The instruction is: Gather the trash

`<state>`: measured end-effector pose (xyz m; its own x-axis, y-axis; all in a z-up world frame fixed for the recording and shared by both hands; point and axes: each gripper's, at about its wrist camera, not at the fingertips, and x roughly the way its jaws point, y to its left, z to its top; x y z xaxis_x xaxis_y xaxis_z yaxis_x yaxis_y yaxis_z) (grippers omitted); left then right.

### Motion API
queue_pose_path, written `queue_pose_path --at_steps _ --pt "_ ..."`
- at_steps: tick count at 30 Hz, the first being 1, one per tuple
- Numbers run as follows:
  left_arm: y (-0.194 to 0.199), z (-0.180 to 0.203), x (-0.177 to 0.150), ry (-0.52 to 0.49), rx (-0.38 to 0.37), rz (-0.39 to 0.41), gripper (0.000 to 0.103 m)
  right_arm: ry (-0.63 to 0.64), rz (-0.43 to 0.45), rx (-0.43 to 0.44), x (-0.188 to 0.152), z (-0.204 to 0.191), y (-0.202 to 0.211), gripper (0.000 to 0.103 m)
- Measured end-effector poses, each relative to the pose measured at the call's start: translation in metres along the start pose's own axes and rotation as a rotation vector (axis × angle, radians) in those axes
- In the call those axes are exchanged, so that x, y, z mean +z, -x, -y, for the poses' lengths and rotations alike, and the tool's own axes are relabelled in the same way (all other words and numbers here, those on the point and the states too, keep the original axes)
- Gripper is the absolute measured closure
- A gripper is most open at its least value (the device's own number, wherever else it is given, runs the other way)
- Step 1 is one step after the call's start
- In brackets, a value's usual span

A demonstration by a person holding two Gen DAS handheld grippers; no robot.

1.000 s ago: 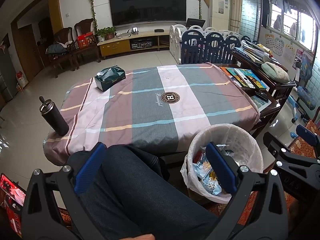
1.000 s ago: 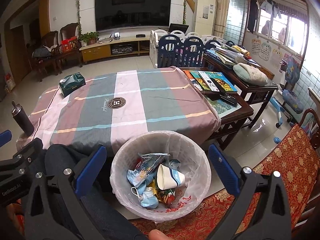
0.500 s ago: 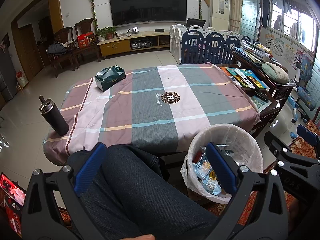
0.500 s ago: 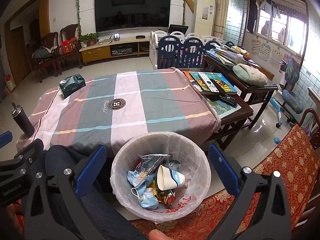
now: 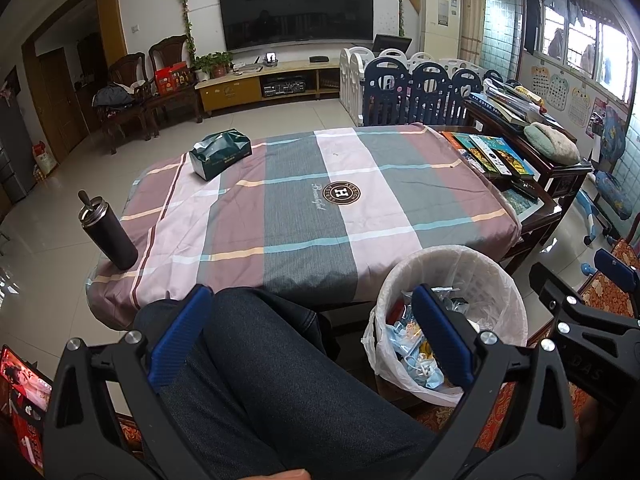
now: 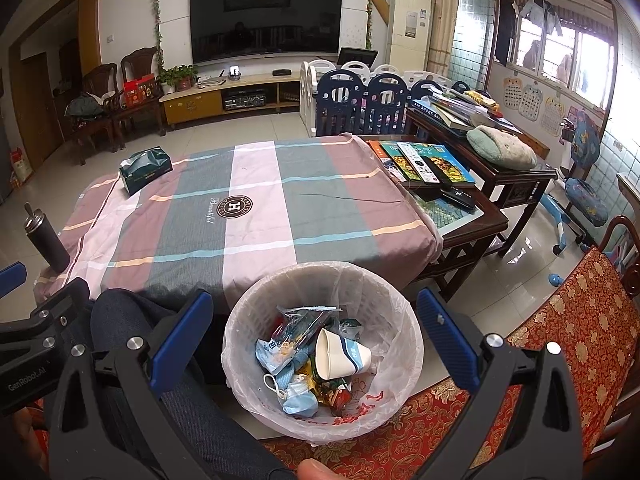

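Note:
A white bin [image 6: 256,312] lined with a plastic bag stands on the floor at the table's near edge; it also shows in the left wrist view [image 5: 500,280]. It holds a paper cup [image 6: 340,354], face masks [image 6: 298,396] and wrappers. My right gripper [image 6: 310,328] is open and empty, held above the bin. My left gripper [image 5: 310,320] is open and empty, held over a person's jeans-clad leg [image 5: 280,380], left of the bin.
The table has a striped cloth [image 5: 320,200]. On it are a green tissue pack [image 5: 220,154] at the far left and a dark flask [image 5: 108,232] at the left near corner. A side table with books and remotes [image 6: 432,164] stands right. A red patterned seat [image 6: 560,340] is at the lower right.

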<state>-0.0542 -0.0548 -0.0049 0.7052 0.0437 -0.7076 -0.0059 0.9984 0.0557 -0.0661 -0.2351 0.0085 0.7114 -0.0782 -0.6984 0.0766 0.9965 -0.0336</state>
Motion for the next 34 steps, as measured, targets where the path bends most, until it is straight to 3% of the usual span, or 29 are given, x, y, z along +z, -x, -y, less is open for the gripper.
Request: queue_pose_path --at_steps 29,34 --pt "-0.005 0.001 -0.003 0.003 0.004 -0.008 0.003 -0.001 -0.008 0.004 -0.002 0.000 -0.003 0.003" --pt "-0.012 -0.007 -0.001 0.012 0.054 -0.007 0.003 -0.004 0.023 0.027 -0.001 -0.001 0.002 0.003"
